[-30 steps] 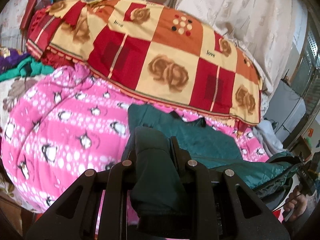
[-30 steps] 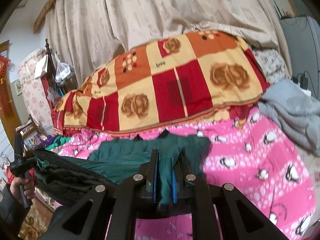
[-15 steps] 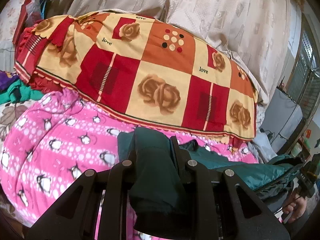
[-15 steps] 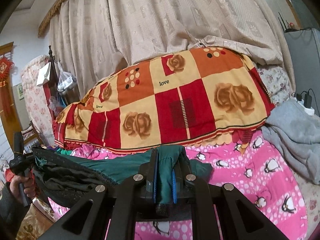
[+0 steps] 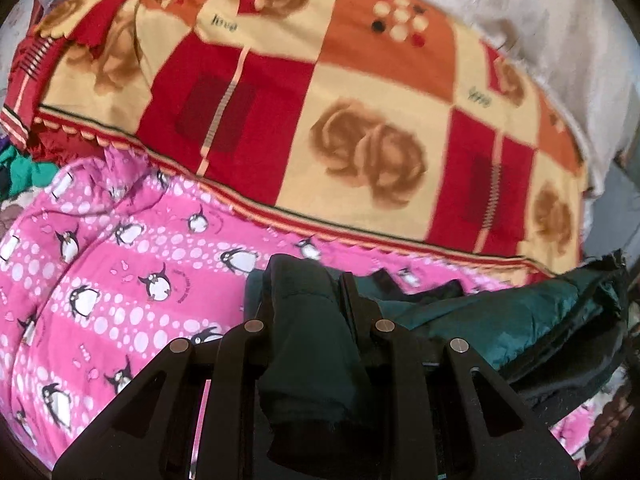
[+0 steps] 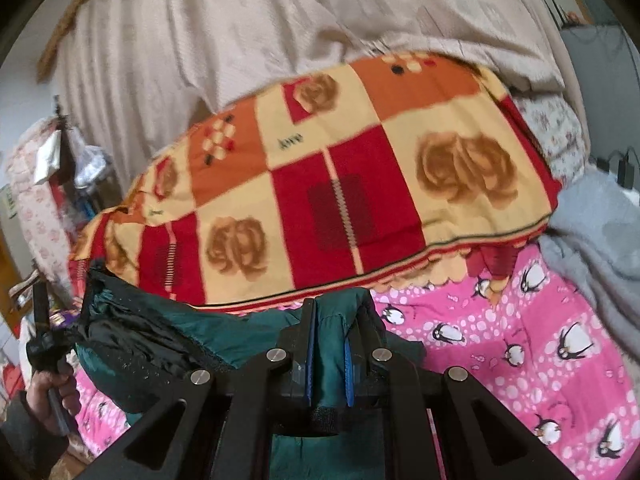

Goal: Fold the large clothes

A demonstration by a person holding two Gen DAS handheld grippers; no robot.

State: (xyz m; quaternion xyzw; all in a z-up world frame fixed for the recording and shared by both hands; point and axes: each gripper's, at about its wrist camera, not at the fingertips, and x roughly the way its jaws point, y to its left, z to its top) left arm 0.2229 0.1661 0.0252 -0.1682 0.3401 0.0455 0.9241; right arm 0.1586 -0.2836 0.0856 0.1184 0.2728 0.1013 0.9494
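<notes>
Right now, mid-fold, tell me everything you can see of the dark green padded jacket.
The dark green padded jacket looks like smooth, slightly shiny quilted fabric with a black lining showing along its open edge. It hangs stretched and sagging between the two claws. The left claw is shut on a bunched dark fold, and the right claw pinches a green fold between blue pads. Its far edge sits over the pink penguin-print quilt; contact there is unclear. Both views are motion-blurred.
</notes>
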